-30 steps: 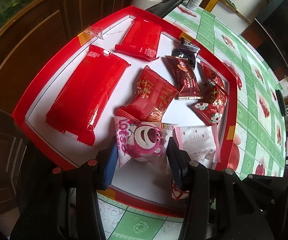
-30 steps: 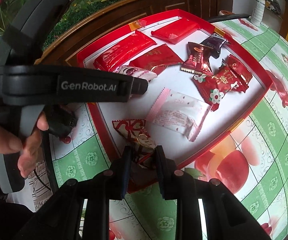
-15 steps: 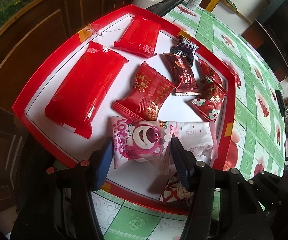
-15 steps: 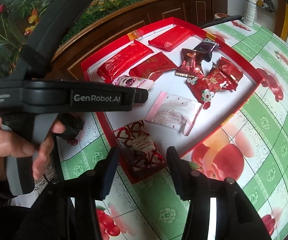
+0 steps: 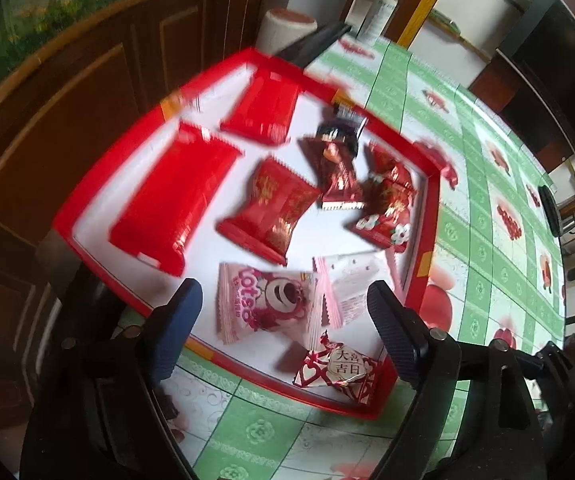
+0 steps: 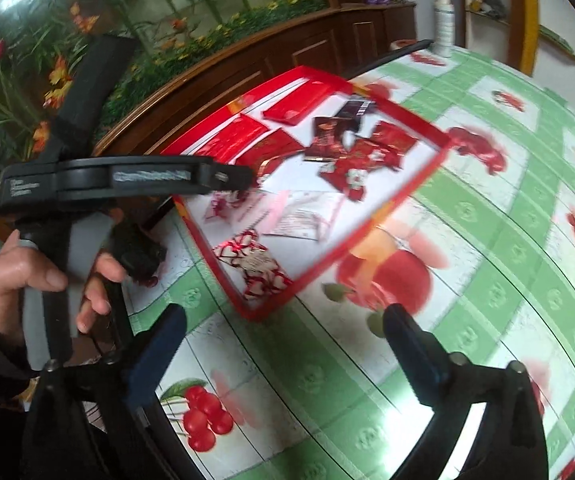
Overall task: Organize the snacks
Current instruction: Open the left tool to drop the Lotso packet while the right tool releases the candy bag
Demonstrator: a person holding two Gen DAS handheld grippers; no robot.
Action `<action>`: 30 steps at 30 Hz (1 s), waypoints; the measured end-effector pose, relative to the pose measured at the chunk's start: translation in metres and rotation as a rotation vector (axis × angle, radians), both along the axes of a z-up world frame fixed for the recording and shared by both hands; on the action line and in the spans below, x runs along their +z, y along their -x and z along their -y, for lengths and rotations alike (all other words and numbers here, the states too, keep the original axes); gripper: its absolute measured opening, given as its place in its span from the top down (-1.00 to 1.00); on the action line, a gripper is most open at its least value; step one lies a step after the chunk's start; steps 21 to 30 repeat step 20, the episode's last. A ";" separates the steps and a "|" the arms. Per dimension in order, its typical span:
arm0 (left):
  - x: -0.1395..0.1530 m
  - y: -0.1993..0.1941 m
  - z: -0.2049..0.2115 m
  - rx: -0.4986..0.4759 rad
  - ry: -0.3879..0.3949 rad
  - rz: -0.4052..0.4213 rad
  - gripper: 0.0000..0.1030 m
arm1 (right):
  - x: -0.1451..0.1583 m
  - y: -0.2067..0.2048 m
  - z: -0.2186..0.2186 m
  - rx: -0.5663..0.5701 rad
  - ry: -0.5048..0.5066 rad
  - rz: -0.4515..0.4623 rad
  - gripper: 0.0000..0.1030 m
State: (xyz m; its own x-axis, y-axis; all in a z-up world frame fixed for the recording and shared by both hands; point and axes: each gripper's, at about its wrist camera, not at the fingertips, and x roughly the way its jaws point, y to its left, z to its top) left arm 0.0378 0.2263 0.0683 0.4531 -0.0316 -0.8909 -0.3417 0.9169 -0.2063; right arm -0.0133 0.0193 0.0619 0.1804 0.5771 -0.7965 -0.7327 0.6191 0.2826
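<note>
Snacks [image 5: 275,208] lie in the red tray [image 5: 99,176]. Left gripper [image 5: 283,312] opening, astride the pink pack [image 5: 263,300], untouching. Only the right view shows right gripper [image 6: 283,344], opening, empty, over tablecloth [image 6: 487,240].

I see a green-and-white checked fruit-print cloth [image 6: 467,216] on the surface, brown wooden cabinets [image 5: 99,92] behind, a white spray bottle [image 6: 444,20] at the far edge, and a floral wall mural [image 6: 87,20].

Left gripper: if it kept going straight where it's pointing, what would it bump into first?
Probably the pink bear snack packet lying in the red tray; it sits between the opening jaws of the left gripper, untouched. Depth is hard to judge.
</note>
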 end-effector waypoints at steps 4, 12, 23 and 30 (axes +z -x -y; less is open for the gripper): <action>0.022 0.007 0.015 -0.024 -0.177 0.046 -0.66 | 0.004 -0.003 0.013 -0.057 -0.020 -0.001 -1.00; 0.055 0.022 0.030 0.031 -0.408 0.087 -0.66 | 0.004 -0.005 0.018 -0.097 -0.037 -0.012 -1.00; 0.061 0.025 0.034 0.019 -0.394 0.099 -0.66 | 0.000 -0.006 0.018 -0.105 -0.045 -0.038 -1.00; 0.061 0.025 0.034 0.019 -0.394 0.099 -0.66 | 0.000 -0.006 0.018 -0.105 -0.045 -0.038 -1.00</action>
